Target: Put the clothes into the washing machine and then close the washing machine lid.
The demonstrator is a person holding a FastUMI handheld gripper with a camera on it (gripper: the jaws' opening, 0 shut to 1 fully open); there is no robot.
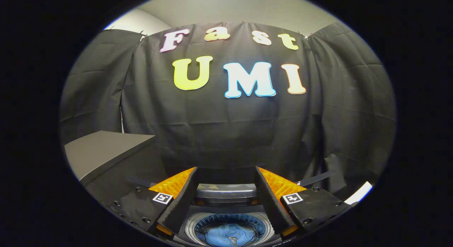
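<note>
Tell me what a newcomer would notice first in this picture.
The open gripper stands out first, its fingers spread wide with nothing between them. Below and between the fingers is the washing machine, its round drum open, with blue clothes lying inside. To the left of the fingers sits a grey table, and a black cloth wall hangs beyond.

Clothes [229, 235] inside washing machine [226, 195] drum
</note>
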